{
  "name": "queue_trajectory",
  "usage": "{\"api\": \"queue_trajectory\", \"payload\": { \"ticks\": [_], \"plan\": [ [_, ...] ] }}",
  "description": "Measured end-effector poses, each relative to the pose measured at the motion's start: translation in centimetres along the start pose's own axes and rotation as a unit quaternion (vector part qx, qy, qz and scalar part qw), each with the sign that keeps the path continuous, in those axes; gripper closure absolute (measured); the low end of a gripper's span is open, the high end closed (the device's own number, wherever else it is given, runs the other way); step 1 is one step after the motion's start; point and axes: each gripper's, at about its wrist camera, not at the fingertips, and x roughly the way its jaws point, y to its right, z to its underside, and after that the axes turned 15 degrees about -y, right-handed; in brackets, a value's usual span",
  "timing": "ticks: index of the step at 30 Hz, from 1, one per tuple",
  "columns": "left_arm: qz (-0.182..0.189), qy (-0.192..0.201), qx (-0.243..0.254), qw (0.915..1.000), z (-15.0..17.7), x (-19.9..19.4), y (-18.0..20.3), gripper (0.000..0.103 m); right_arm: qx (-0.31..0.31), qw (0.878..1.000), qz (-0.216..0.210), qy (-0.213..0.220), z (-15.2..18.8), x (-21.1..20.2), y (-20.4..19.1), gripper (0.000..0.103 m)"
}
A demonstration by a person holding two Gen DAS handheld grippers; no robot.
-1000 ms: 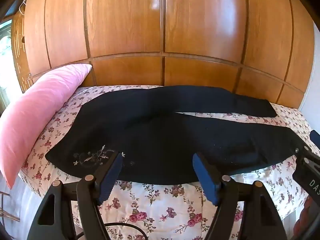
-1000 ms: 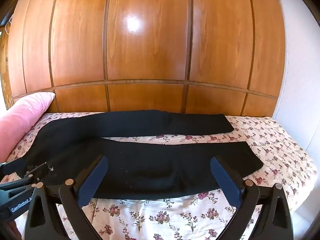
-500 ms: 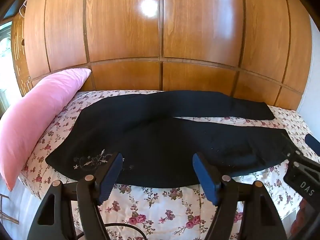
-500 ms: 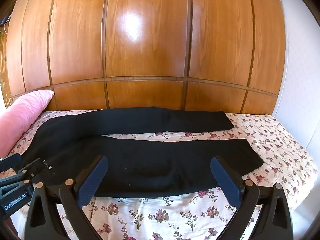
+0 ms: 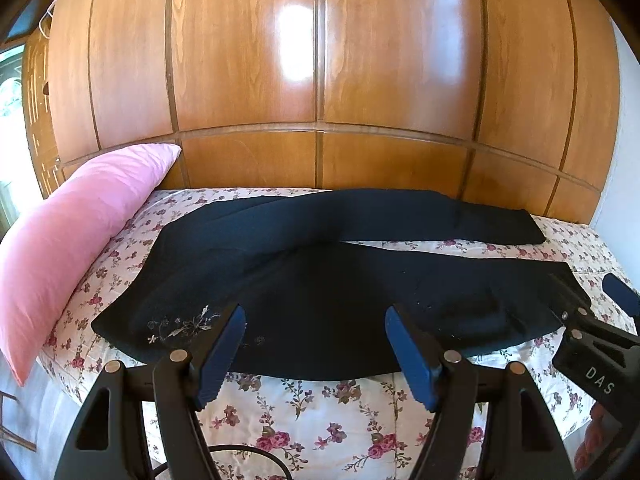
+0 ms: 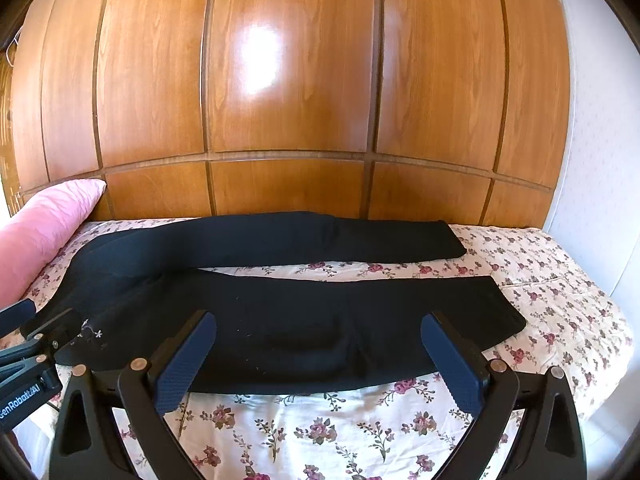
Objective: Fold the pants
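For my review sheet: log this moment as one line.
stage: pre-grasp | pants: flat on bed, unfolded | left gripper: open, empty | right gripper: open, empty

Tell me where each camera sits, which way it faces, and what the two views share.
Left wrist: sits on the left gripper, facing across the bed at the pants' waist end and the pillow; its own open fingers show, with the right gripper at the right edge.
Right wrist: sits on the right gripper, facing the pants' leg end; its open fingers show, with the left gripper at the left edge.
Shared: pants, bed, pillow, wooden wall.
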Motion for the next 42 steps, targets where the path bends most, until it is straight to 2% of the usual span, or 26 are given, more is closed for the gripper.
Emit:
{"api": "queue_trajectory", "payload": {
  "ticks": [10,42],
  "plan": [
    [0.003,0.013,0.006,0.9999,0.03,-0.59,0.16,0.029,-0.001,1.000,-0.001,-0.003,0.05,-0.05,0.15,0.000],
    [-0.001,0.003,0.004,1.0000,0.07,-0.04,0.25,0.029,0.000,1.000,-0.004,-0.015,0.07,0.57,0.09,0.000]
  ]
}}
